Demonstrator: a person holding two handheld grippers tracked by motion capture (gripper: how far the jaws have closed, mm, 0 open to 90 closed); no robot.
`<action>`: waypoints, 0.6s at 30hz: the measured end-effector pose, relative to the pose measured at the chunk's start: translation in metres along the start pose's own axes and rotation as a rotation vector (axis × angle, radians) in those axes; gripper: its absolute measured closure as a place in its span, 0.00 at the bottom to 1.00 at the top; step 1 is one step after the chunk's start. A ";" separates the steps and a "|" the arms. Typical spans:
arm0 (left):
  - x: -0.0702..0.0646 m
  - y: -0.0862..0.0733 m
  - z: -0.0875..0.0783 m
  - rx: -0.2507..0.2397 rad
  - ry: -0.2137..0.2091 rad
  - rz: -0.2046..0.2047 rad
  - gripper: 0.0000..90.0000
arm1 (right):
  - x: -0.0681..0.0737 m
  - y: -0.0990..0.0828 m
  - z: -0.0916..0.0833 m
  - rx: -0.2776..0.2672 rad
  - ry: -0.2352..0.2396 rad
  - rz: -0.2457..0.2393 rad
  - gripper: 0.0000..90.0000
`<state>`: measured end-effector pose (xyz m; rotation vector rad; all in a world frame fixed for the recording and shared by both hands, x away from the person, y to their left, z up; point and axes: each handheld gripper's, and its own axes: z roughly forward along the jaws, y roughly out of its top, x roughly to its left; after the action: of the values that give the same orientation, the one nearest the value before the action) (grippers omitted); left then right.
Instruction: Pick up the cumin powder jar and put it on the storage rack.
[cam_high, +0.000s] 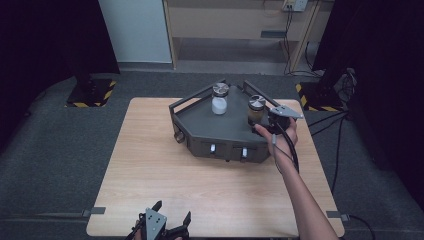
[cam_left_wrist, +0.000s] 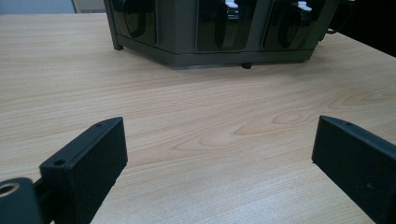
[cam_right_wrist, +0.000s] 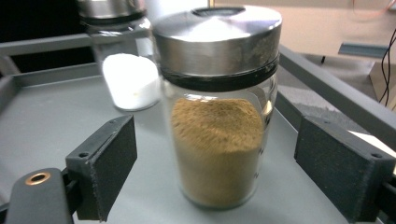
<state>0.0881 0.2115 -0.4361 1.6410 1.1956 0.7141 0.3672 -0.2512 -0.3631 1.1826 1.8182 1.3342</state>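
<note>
The brown spice jar (cam_right_wrist: 219, 116) stands upright on the grey tray (cam_high: 200, 122) dead ahead of the right hand-held gripper (cam_right_wrist: 215, 163) - jaws spread, not touching - while the left hand-held gripper (cam_left_wrist: 219, 163) idles open, far off.

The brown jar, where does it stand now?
In the high view the brown jar stands on the grey tray, at its right side, beside the white jar, just left of the right gripper.

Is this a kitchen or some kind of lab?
Probably a lab or test room, not a kitchen. Black curtains hang at the sides, cables trail over grey carpet, and the spice jars stand on a grey machine-like tray.
</note>
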 end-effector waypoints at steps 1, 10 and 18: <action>0.000 0.000 0.000 0.000 0.001 0.002 0.03 | 0.001 -0.001 -0.004 -0.002 0.003 -0.005 0.15; -0.003 -0.001 -0.002 -0.005 0.016 0.015 0.03 | 0.009 -0.009 -0.051 -0.033 0.033 -0.032 0.14; -0.007 -0.003 -0.004 -0.011 0.012 0.030 0.03 | 0.017 -0.023 -0.099 -0.056 0.046 -0.044 0.14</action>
<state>0.0807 0.2062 -0.4365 1.6511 1.1758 0.7493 0.2691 -0.2805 -0.3519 1.0850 1.8161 1.3884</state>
